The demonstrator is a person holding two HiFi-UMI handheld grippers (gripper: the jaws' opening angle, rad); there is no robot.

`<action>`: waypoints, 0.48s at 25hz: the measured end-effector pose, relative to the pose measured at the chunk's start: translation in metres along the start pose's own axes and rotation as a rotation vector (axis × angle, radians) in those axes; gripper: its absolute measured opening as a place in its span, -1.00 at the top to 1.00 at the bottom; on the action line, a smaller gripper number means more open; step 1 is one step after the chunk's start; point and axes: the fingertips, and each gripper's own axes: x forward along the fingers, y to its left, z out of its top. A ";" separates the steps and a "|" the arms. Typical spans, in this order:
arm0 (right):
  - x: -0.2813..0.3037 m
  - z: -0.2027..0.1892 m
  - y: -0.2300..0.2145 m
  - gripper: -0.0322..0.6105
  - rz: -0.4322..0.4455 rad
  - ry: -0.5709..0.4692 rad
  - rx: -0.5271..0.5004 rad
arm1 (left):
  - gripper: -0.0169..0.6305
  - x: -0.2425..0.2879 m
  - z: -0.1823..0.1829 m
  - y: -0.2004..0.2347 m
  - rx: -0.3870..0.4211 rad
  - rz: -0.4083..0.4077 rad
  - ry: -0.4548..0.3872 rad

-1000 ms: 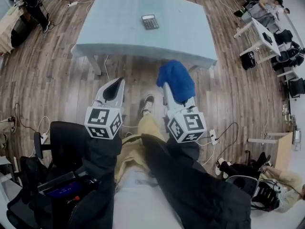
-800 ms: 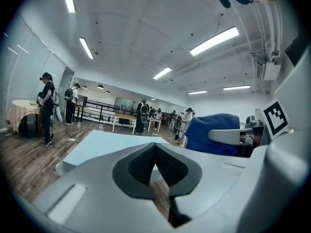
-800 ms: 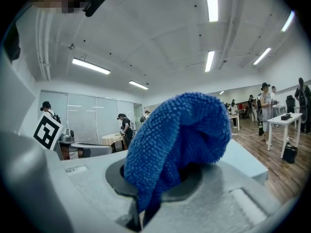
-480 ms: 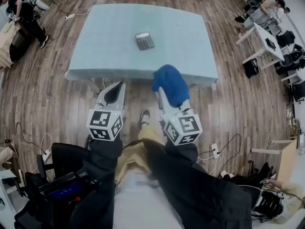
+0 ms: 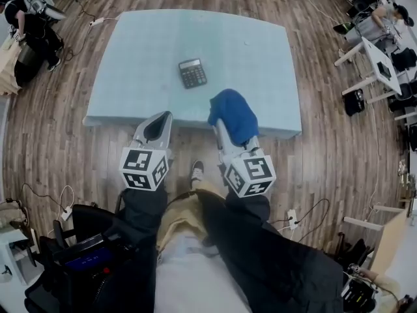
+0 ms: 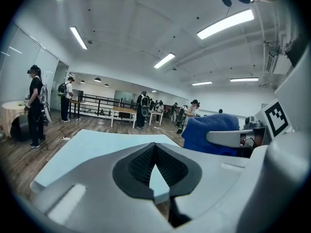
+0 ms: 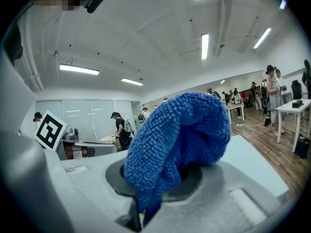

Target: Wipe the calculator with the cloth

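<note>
Here, the dark rectangular calculator [image 5: 193,73] is shown ahead-left of the right gripper [image 5: 225,124], clamped on blue fluffy cloth [image 5: 236,113]; left gripper [image 5: 158,125] closed, empty.

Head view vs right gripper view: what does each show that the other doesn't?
Head view only: the calculator lying on the table, and the person's shoe on the wood floor. Right gripper view only: ceiling light strips, and how the right gripper has its jaws closed on the cloth. Both: the blue cloth, the light blue table, the left gripper.
</note>
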 end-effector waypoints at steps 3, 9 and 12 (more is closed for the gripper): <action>0.021 -0.001 -0.024 0.73 0.007 0.009 0.035 | 0.94 0.025 0.005 0.007 0.018 0.018 0.017; 0.045 -0.012 -0.051 0.73 0.008 0.041 0.081 | 0.94 0.058 -0.003 0.022 0.007 0.052 0.070; 0.065 -0.024 -0.059 0.73 0.014 0.078 0.095 | 0.94 0.078 -0.009 0.038 -0.012 0.063 0.087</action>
